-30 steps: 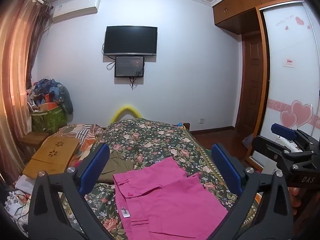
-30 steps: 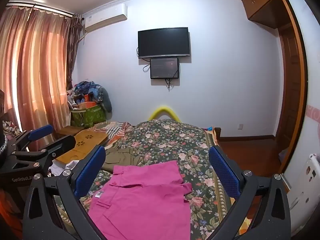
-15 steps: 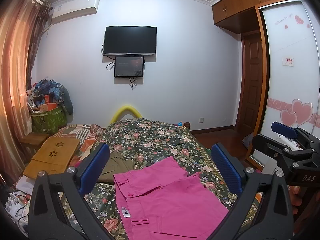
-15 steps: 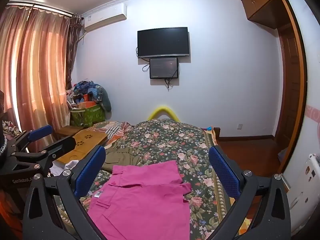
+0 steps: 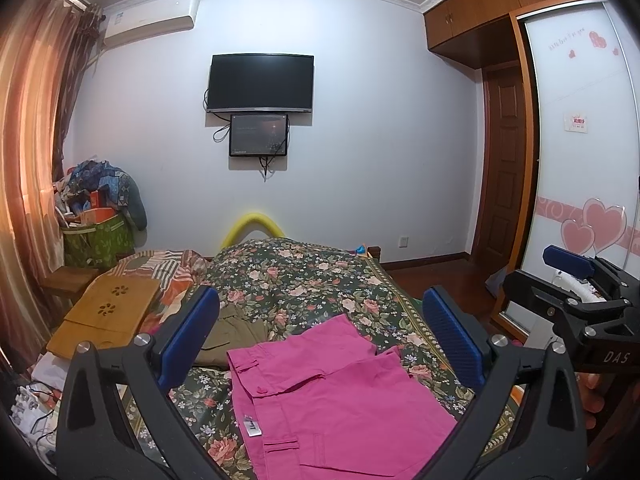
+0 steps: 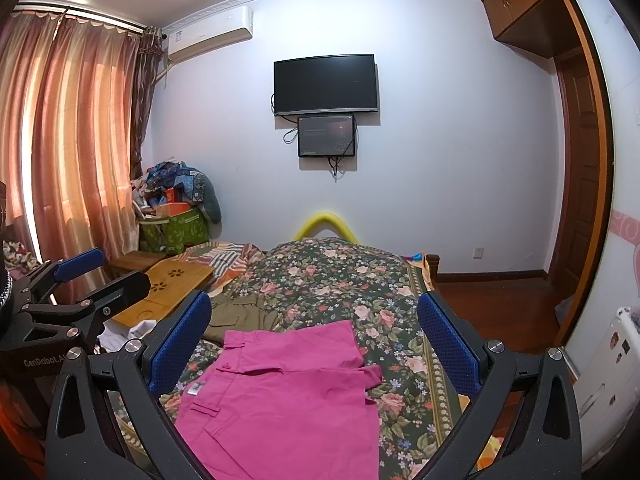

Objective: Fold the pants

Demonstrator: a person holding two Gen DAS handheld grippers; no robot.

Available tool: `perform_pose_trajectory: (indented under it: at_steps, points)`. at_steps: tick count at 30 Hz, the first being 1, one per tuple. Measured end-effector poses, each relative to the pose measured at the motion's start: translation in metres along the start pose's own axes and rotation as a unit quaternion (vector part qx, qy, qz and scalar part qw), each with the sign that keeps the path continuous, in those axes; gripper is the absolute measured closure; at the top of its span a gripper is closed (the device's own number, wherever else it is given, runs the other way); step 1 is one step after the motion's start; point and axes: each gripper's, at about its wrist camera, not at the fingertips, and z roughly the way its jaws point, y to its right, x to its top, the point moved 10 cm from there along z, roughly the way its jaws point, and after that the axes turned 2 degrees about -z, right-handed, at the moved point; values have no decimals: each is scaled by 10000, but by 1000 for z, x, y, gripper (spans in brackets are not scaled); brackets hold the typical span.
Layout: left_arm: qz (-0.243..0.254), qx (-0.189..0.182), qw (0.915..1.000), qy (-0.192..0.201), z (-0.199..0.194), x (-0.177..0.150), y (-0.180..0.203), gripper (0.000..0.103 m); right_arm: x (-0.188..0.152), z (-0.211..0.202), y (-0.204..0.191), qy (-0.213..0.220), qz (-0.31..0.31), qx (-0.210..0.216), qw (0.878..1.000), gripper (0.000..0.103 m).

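Both grippers are spread wide and holding nothing. The left gripper [image 5: 320,344] hangs above the bed with the pink pants [image 5: 332,408] showing between its blue pads [image 5: 188,336]; the right gripper [image 6: 314,344] has the same pose, pants [image 6: 280,396] framed between its fingers. Neither one touches the fabric.

The pants lie flat on the near end of the floral bedspread [image 5: 304,280], waistband toward the left side, with a button and a small white tag [image 5: 252,426] visible. Their near end is cut off by the bottom of both views and by the gripper frames, so I can't tell how far they reach or whether they're already folded over. The printing on the tag is too small to read.

From the left camera you can see the right gripper's body poking in at the right edge, with a bit of a hand [image 5: 592,400] mostly hidden behind it.

Just past the pants there's an olive-green garment [image 5: 236,328], partly hidden by the left pad. Left of the bed is a wooden lap desk [image 5: 108,312] with flower cutouts, then a green bag [image 5: 96,236] piled with clutter I can't sort out. Far wall: a yellow foam arch [image 5: 252,226] peeking over the bed, a small screen [image 5: 259,135] and above it a dark TV [image 5: 262,82].
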Motion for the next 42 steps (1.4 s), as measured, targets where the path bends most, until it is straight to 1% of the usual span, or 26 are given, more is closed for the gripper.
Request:
perform_pose_trajectory:
  at_steps: [11,31,42]
  points:
    - [47,-27,10000,53,-4,1,3,0,-2,2,4,15,-26,-36,10000,0]
    - [36,-17,10000,40,-2,1,3,0,-2,1,3,-1,-24,-34,10000,0]
    - [36,-1,10000,8,3,-5,0,0,-6,1,3,-12,-7,-33,10000,0]
